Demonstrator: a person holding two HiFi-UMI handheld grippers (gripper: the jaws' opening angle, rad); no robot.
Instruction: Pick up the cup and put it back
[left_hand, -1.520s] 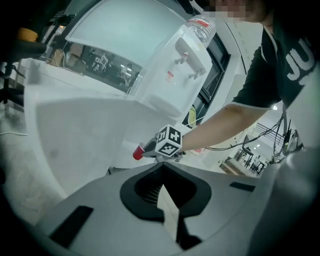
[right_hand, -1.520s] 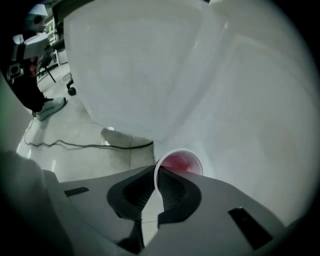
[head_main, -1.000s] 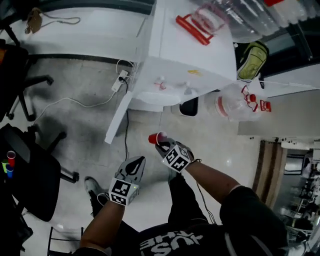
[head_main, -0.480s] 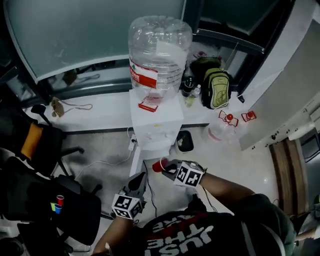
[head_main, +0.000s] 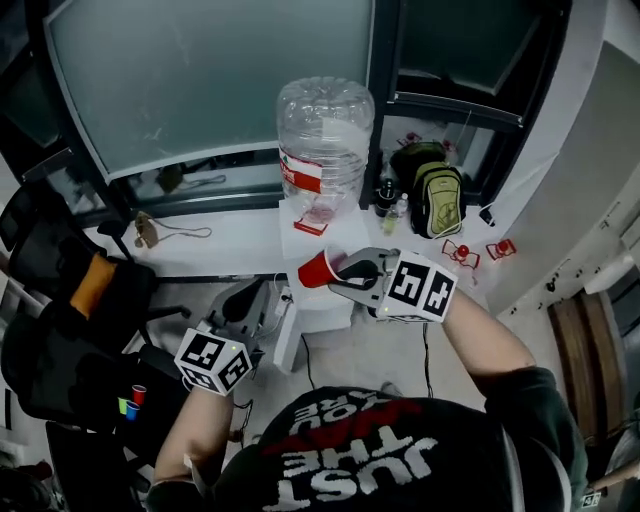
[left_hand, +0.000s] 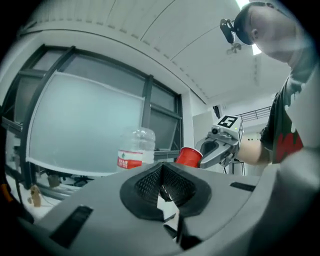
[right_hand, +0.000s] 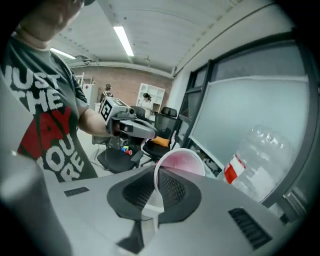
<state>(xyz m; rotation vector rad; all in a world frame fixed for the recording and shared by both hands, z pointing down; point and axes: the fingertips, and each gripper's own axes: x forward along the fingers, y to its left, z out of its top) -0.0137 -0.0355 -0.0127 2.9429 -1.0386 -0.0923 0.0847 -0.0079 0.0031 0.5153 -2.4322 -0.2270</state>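
red cup (head_main: 318, 269): held in the air, rim pinched between the nearly closed jaws of right gripper (head_main: 340, 272), in front of water bottle (head_main: 325, 140). left gripper (head_main: 243, 300): jaws together, empty.

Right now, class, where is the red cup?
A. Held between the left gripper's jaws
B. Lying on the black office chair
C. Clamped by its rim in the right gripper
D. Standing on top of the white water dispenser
C: the right gripper has its jaws closed on the rim of the red cup and holds it in the air, while the left gripper is shut on nothing.
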